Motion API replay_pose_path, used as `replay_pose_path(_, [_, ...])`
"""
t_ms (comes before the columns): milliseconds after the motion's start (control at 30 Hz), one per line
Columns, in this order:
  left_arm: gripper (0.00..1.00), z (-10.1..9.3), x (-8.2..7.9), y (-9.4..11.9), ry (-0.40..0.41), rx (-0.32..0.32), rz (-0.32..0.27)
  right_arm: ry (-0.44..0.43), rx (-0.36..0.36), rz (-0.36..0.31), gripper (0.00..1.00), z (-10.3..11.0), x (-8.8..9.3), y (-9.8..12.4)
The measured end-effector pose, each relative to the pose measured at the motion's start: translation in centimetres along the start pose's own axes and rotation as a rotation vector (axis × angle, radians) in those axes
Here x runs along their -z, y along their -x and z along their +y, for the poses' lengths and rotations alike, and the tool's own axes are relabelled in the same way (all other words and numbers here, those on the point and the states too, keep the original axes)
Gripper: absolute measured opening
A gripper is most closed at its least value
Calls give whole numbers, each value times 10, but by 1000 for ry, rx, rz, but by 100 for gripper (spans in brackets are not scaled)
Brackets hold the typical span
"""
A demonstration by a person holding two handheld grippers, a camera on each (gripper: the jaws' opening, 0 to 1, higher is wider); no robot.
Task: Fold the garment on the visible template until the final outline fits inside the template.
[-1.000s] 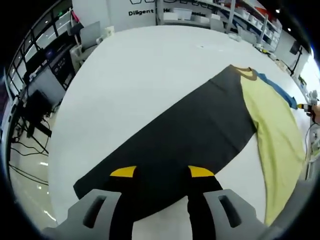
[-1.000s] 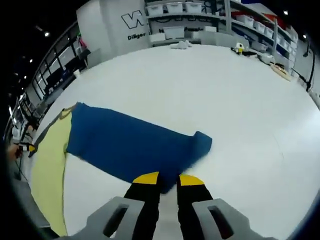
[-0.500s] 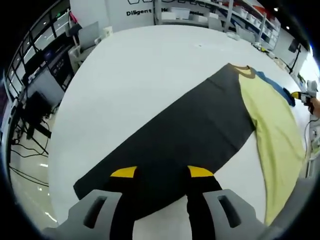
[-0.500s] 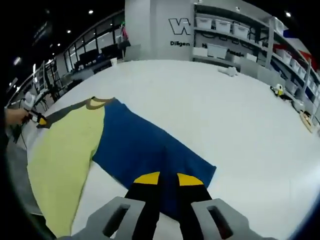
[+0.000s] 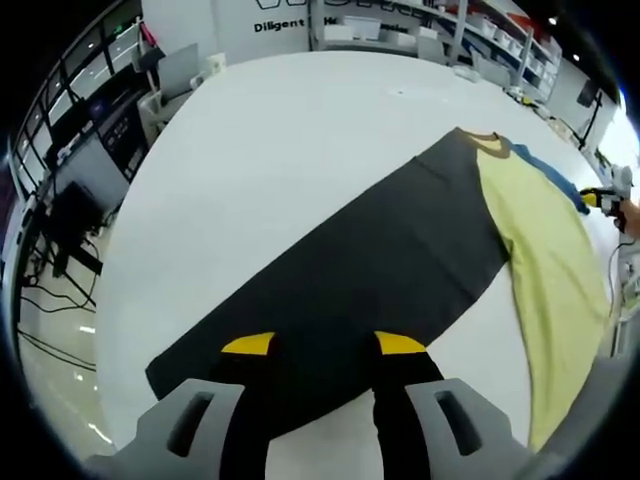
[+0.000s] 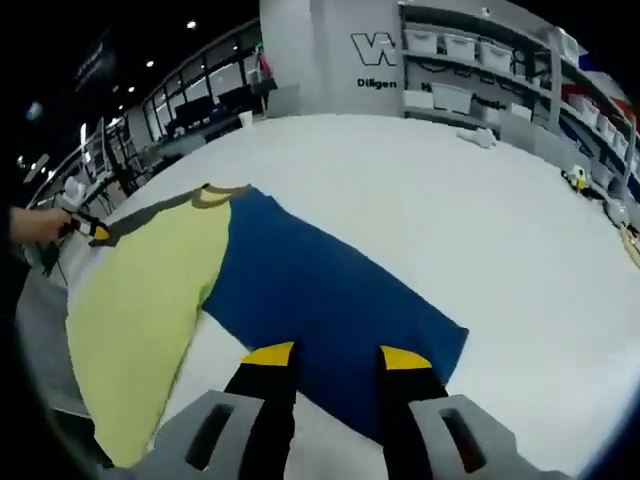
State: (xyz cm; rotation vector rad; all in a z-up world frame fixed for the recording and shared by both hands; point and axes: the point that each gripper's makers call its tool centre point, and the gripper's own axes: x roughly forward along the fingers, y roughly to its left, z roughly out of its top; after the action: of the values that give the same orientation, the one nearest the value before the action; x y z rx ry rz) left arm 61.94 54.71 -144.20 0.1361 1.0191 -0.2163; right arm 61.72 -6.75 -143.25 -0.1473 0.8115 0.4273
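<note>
A long-sleeved garment lies flat on the white table (image 5: pixel 300 120). It has a yellow body (image 5: pixel 545 250), a dark grey sleeve (image 5: pixel 380 260) and a blue sleeve (image 6: pixel 330 290). My left gripper (image 5: pixel 324 345) is open, its jaws standing over the cuff end of the grey sleeve. My right gripper (image 6: pixel 336 355) is open above the cuff end of the blue sleeve, with the yellow body (image 6: pixel 150 290) to its left. The right gripper (image 5: pixel 600 197) also appears small at the far right edge of the left gripper view. In the right gripper view, the left gripper (image 6: pixel 90 230) sits at the far left.
Shelves with white bins (image 6: pixel 470 60) line the back wall. Desks with monitors (image 5: pixel 90 150) stand beyond the table's left edge. Small items (image 6: pixel 585 180) lie at the table's far right. A hand (image 6: pixel 40 225) shows at the left of the right gripper view.
My right gripper's jaws have spread apart and let go of the blue sleeve, which now lies stretched out flat. The left gripper and grey sleeve have stayed put.
</note>
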Motion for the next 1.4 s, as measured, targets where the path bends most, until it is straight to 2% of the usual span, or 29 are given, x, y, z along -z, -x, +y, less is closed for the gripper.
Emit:
replay_pose_path(67, [36, 0, 0, 0, 2, 0, -1, 65, -11, 32, 26, 8, 3, -6])
replay_pose_path(100, [36, 0, 0, 1, 3, 0, -1, 84, 7, 46, 22, 6, 5, -7])
replay_pose_path(133, [36, 0, 1, 1, 4, 0, -2, 85, 32, 69, 19, 2, 9, -9])
replay_pose_path(200, [36, 1, 1, 1, 5, -1, -1, 66, 54, 38, 11, -2, 4, -8])
replay_pose_path(233, [36, 1, 1, 1, 5, -1, -1, 58, 69, 55, 7, -7, 8, -8])
replay_pose_path(300, [36, 1, 1, 1, 4, 0, 0, 85, 90, 64, 0, -14, 11, -5])
replay_pose_path(400, [37, 2, 1, 0, 3, -2, 0, 48, 114, 50, 0, -23, 12, 1])
replay_pose_path(533, [36, 4, 0, 0, 5, -9, -1, -185, 183, -106, 0, -50, -3, 21])
replay_pose_path(567, [36, 4, 0, 0, 6, -11, -2, -209, 205, -120, 0, -59, -2, 26])
replay_pose_path(700, [35, 5, 0, 0, 6, -15, -3, -408, 306, -156, 0, -97, 18, 47])
replay_pose_path(833, [34, 7, -2, -1, 16, -24, -5, -613, 372, -208, 0, -123, 37, 61])
replay_pose_path(867, [34, 8, -2, -1, 19, -25, -5, -622, 402, -208, 0, -119, 41, 66])
replay_pose_path(900, [34, 8, -2, -1, 25, -28, -5, -687, 423, -215, 0, -123, 49, 70])
replay_pose_path(967, [33, 9, -3, -1, 31, -33, -5, -730, 477, -181, 0, -123, 66, 78])
replay_pose_path(1033, [33, 9, -2, -1, 39, -36, -3, -738, 511, -185, 0, -124, 74, 86])
replay_pose_path(1233, [33, 10, -2, -1, 46, -41, 2, -764, 524, -163, 0, -121, 89, 91])
replay_pose_path(1333, [33, 10, 0, 0, 61, -44, 15, -765, 544, -102, 0, -123, 100, 95])
replay_pose_path(1367, [33, 10, 1, 1, 62, -44, 20, -777, 585, -72, 1, -125, 104, 102])
replay_pose_path(1400, [33, 9, 2, 2, 54, -42, 25, -744, 624, -74, 5, -131, 102, 108])
